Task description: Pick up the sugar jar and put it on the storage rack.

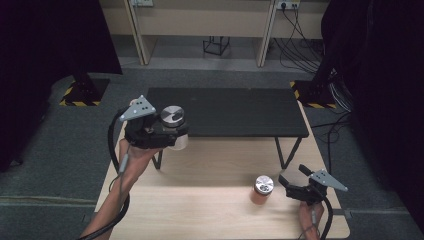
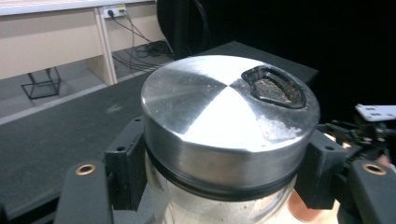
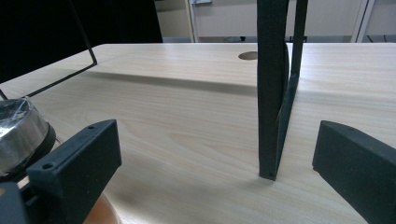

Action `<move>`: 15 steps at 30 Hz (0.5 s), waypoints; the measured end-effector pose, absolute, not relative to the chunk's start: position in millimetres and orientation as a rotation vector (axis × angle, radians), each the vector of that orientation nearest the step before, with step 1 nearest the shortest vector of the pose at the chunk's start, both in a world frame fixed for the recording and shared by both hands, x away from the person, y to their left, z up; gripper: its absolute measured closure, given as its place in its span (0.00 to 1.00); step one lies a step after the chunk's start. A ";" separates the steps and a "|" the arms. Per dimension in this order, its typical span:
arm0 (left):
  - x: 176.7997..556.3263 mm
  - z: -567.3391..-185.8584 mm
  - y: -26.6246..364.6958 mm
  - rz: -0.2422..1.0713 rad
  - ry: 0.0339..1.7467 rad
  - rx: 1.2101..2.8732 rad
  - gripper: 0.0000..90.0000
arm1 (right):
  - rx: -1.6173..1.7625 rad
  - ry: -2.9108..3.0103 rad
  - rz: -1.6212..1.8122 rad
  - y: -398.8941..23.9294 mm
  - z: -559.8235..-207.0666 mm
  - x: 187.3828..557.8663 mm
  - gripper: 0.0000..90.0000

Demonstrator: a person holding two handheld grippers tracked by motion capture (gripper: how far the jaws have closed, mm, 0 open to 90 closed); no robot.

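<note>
On the left, my left gripper (image 1: 167,134) has its jaws pinching a clear glass jar (image 1: 176,135) just under its metal lid (image 1: 172,116), and the jar hangs in the air at the front left corner of the black shelf (image 1: 227,112) that stands on the wooden table (image 1: 200,200). In the left gripper view the pads (image 2: 126,168) press the jar (image 2: 219,210) from both sides below the lid's (image 2: 224,116) dark sealing ring, so the pick-up looks finished to me. What I judge is left for this jar is carrying it over the shelf top (image 2: 56,135) and setting it down there.

Moving right, a second jar (image 1: 262,190), orange-bodied with the same kind of metal lid, stands on the table, untouched.

Just to its right my right gripper (image 1: 287,186) sits low with its jaws spread and nothing between them; the right gripper view has the orange jar (image 3: 18,133) beside the left jaw, not gripped, and a shelf leg (image 3: 273,88) ahead. I reckon that jar is the remaining half of the job.
</note>
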State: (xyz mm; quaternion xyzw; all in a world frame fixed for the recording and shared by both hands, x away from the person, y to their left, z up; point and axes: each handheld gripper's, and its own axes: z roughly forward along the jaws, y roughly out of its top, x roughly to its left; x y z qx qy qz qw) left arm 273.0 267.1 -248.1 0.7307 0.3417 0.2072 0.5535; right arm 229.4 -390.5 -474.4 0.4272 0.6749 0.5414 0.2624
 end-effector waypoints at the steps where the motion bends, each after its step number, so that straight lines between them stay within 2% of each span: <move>1: 275.9 -247.5 266.5 0.490 0.817 1.725 0.35 | 1.154 1.826 1.465 -390.6 -474.3 229.3 0.01; 15: 300.6 -244.3 259.7 0.546 0.933 1.674 0.35 | 1.151 1.826 1.466 -390.9 -474.2 229.0 0.01</move>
